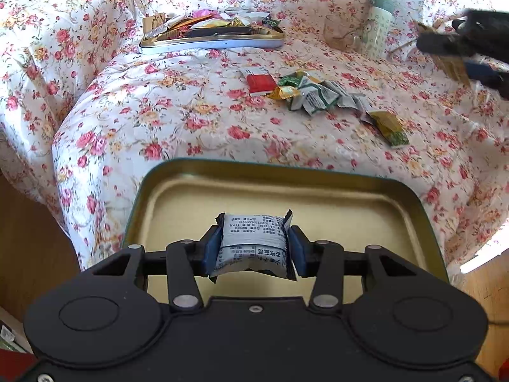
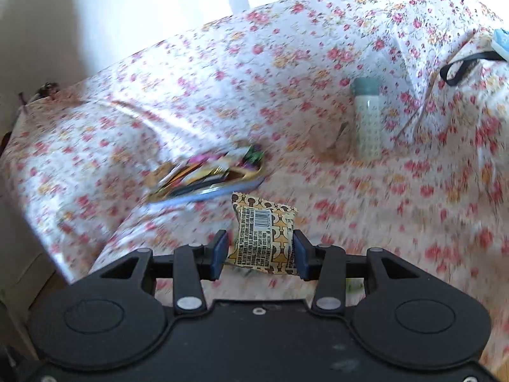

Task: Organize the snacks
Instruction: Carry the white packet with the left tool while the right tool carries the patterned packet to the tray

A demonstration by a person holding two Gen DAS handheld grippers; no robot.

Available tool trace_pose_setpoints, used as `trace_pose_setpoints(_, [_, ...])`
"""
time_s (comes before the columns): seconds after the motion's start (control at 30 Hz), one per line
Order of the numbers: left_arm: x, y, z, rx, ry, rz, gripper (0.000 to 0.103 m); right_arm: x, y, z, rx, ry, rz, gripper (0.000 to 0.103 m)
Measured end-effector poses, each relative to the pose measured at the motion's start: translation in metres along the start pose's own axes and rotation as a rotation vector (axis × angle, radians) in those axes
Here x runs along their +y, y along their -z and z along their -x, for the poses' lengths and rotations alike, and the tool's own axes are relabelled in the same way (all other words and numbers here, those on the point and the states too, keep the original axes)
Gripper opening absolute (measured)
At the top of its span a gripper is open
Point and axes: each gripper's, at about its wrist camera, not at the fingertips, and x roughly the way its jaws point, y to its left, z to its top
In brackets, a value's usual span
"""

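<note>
Currently logged: my left gripper [image 1: 254, 248] clamped on a silver snack packet [image 1: 253, 242], held over the empty green tin [image 1: 318, 175]. My right gripper [image 2: 261, 254] clamped on a brown-patterned snack packet [image 2: 264, 232] above the floral cloth [image 2: 413, 191]. Loose snacks [image 1: 305, 92] on cloth; filled tin [image 1: 210, 36] beyond, contents possibly wrappers.
</note>
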Motion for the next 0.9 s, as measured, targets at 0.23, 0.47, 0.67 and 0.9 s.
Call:
trace_pose_setpoints(0.23, [-0.006, 0.013, 0.016, -0.016, -0.057, 0.008, 0.053, 0.032, 0.061, 0.057, -0.008, -0.022, 0.016, 0.046])
trace_pose_setpoints(0.47, [-0.007, 0.024, 0.033, -0.056, -0.129, 0.002, 0.053, 0.032, 0.098, 0.086, 0.054, -0.005, -0.068, 0.046])
trace_pose_setpoints(0.67, [-0.002, 0.028, 0.028, -0.033, -0.151, 0.012, 0.053, 0.031, 0.111, 0.082, 0.123, 0.055, -0.081, 0.046])
trace_pose_setpoints(0.9, [0.004, 0.037, 0.026, 0.003, -0.153, 0.035, 0.054, 0.039, 0.133, 0.068, 0.228, 0.089, -0.059, 0.046])
